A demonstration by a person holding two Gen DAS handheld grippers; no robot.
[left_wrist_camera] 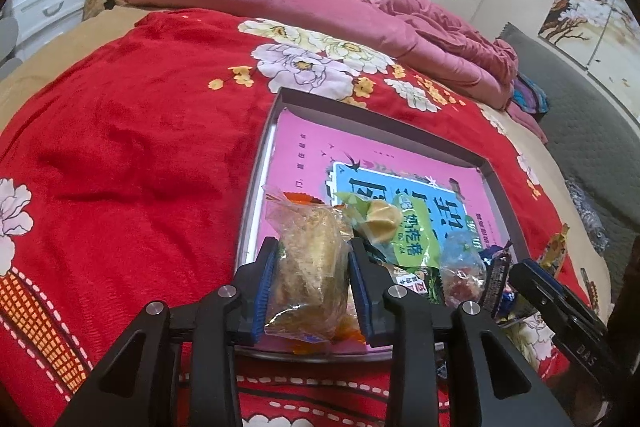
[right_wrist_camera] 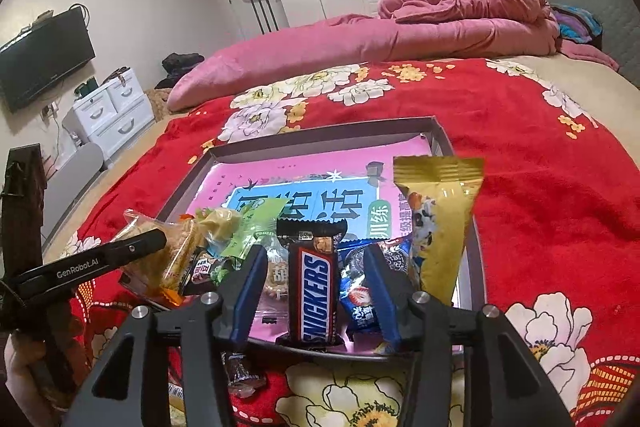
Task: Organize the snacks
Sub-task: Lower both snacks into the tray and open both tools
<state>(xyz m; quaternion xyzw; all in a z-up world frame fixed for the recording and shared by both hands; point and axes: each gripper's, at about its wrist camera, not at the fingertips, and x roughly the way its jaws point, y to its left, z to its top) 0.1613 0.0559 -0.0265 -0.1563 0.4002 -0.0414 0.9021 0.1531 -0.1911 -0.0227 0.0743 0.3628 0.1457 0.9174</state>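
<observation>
A clear-wrapped golden pastry sits over the near left corner of the shallow grey tray, and my left gripper is shut on it, blue pads against both sides. Beside it lie a green pack and a clear candy bag. In the right wrist view a Snickers bar lies on the tray's near edge between the fingers of my right gripper, which is open with a gap at each side. A blue Oreo pack and a yellow pack are to its right.
The tray rests on a red flowered blanket on a bed, with a pink quilt heaped behind. A small brown candy lies on the blanket before the tray. White drawers and a TV stand far left.
</observation>
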